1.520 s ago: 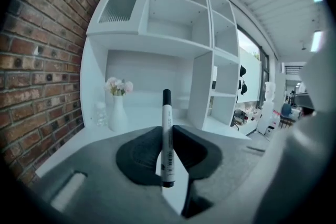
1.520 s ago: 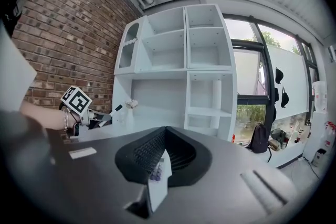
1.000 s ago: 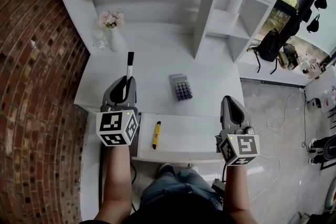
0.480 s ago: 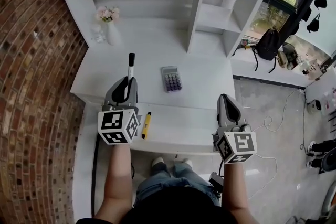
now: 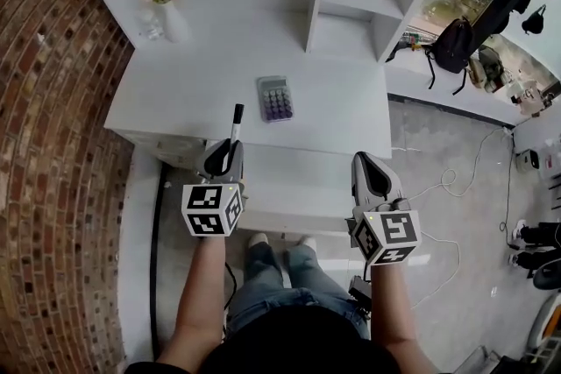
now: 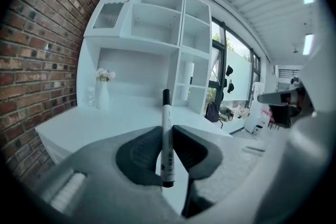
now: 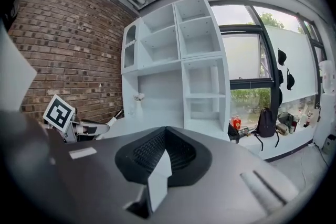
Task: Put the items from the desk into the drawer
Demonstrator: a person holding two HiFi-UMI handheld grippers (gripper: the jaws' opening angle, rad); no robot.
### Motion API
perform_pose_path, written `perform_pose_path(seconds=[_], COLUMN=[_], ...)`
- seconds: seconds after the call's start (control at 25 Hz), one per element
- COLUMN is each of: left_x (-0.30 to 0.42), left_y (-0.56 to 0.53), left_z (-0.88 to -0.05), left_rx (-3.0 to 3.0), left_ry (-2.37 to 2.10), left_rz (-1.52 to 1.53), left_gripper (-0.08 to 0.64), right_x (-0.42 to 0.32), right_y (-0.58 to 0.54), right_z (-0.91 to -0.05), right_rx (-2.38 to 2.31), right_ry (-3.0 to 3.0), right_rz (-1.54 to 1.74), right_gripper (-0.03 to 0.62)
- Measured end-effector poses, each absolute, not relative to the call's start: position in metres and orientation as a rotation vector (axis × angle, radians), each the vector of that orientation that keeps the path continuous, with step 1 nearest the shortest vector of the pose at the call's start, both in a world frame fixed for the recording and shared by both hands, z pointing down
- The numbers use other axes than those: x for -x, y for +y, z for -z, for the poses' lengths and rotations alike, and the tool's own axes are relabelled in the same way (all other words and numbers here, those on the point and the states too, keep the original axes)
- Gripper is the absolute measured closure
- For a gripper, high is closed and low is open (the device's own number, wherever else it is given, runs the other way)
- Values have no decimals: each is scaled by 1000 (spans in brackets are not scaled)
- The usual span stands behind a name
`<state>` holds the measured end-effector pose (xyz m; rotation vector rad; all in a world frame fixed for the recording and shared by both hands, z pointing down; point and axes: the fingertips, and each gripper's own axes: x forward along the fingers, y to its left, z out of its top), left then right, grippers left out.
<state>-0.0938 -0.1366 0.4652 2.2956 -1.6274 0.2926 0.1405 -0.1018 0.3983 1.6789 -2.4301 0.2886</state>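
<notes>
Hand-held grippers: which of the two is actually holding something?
The left hand-held gripper: its jaws clamp a marker, while the right hand-held gripper is shut on nothing.

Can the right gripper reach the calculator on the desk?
Probably yes. The right gripper is shut with nothing in it. The calculator lies flat on the desk ahead of it, and nothing stands between them. It would have to open first.

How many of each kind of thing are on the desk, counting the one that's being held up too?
Calculator: 1
Vase of flowers: 1
Small clear glass beside the vase: 1
Marker, clamped in the left hand-held gripper: 1
Total: 4
</notes>
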Motion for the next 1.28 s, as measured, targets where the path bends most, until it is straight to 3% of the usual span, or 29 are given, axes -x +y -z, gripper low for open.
perform_pose_path(seconds=[0.6, 1.28], left_x=[46, 41], left_y=[-90, -93], left_z=[-660, -772], left_rx=[-1900, -1636], left_ry=[-1209, -1125], left_rz=[-646, -1039], left_gripper=[494, 492], right_x=[-153, -180], right_y=[-103, -104], right_z=[-440, -466], right_rx=[-1622, -1641], right_ry=[-2368, -2269], right_rz=[-394, -480], right_gripper=[583, 581])
